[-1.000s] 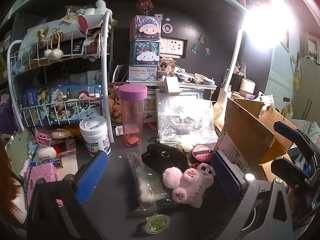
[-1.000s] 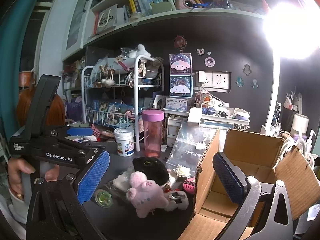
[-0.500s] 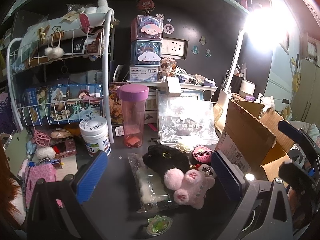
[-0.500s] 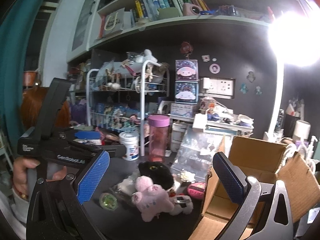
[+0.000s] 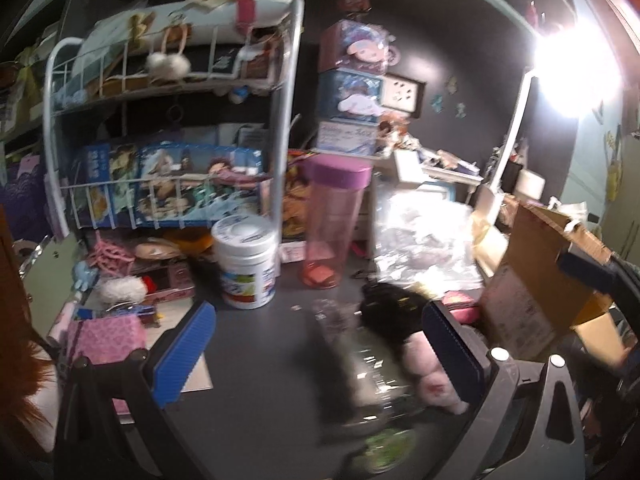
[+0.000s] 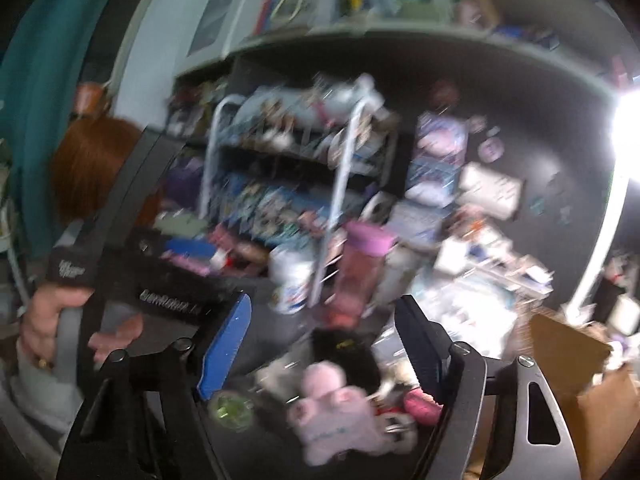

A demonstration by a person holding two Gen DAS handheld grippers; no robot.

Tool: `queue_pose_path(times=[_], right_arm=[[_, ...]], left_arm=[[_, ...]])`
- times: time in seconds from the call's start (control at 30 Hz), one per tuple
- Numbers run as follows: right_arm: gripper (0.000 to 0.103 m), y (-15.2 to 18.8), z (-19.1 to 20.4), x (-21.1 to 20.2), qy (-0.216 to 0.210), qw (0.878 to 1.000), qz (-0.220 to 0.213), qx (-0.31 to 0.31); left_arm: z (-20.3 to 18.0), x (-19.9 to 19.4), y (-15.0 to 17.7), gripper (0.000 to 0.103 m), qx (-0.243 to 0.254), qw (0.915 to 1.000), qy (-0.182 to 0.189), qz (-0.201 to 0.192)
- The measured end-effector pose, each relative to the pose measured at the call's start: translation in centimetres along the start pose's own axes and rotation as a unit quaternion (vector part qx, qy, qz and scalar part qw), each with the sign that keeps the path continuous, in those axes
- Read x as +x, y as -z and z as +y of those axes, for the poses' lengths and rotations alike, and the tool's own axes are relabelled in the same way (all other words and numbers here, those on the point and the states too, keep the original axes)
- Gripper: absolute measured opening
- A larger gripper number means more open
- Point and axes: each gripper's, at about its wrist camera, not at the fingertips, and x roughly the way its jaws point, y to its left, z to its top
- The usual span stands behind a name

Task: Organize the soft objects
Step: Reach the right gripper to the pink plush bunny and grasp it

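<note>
While both frames blur, right gripper (image 6: pixel 320 344) spread above pink plush (image 6: pixel 336 412), left gripper (image 5: pixel 320 352) spread empty

- Dark desk (image 5: pixel 256 364): carries everything below.
- White tub (image 5: pixel 248 264): upright, ahead-left of the left tool.
- Pink tumbler (image 5: pixel 332 224): upright, just right of tub.
- Black plush (image 5: pixel 394 306), pink plush (image 6: pixel 332 412): touching, ahead-right.
- Clear bag (image 5: pixel 360 368): flat, beside plushes.
- Cardboard box (image 5: pixel 536 280): far right.
</note>
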Motion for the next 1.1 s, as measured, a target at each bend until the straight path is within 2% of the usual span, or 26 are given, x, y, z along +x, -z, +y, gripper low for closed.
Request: queue_pose_path(times=[0.07, 0.13, 0.33, 0.4, 0.5, 0.67, 0.77, 0.8, 0.83, 0.9, 1.1], right_arm=[[0.067, 0.9, 0.3, 1.7, -0.031, 0.999, 0.04, 0.01], [0.065, 2.1, 0.5, 3.5, -0.034, 0.996, 0.078, 0.014], [0.066, 5.4, 0.4, 6.9, 0.045, 0.987, 0.152, 0.009], [0.068, 6.1, 0.0, 7.5, 0.054, 0.984, 0.17, 0.005], [0.09, 6.6, -0.4, 8.4, 0.053, 0.981, 0.185, 0.001], [0.09, 7.4, -0.3, 9.7, 0.069, 0.974, 0.213, -0.021], [0.087, 8.0, -0.3, 10.3, 0.077, 0.97, 0.23, -0.027], [0.075, 8.1, -0.3, 10.3, 0.074, 0.97, 0.229, -0.022], [0.07, 8.1, -0.4, 10.1, 0.071, 0.97, 0.23, -0.019], [0.067, 8.2, -0.2, 9.8, 0.07, 0.971, 0.228, -0.02], [0.064, 8.4, 0.0, 8.5, 0.057, 0.976, 0.21, -0.013]], left_arm=[[1.0, 0.5, 0.5, 0.103, 0.0, 0.9999, -0.007, 0.007], [1.9, 1.1, 1.0, 0.103, 0.002, 0.9998, -0.014, 0.015], [3.1, 2.5, 2.5, 0.103, 0.031, 0.9984, -0.042, 0.024], [3.2, 2.8, 2.8, 0.103, 0.033, 0.9985, -0.037, 0.025], [3.3, 3.3, 3.3, 0.103, 0.028, 0.9991, -0.007, 0.031], [3.1, 3.4, 4.1, 0.103, 0.02, 0.9982, 0.04, 0.04], [3.0, 3.3, 4.3, 0.103, 0.02, 0.9958, 0.071, 0.054], [2.8, 3.3, 4.5, 0.103, 0.02, 0.9942, 0.087, 0.061], [2.6, 3.3, 4.7, 0.103, 0.023, 0.9919, 0.106, 0.067], [1.7, 3.3, 5.4, 0.103, 0.041, 0.9866, 0.137, 0.08], [-1.3, 3.6, 7.3, 0.102, 0.086, 0.9763, 0.162, 0.116]])
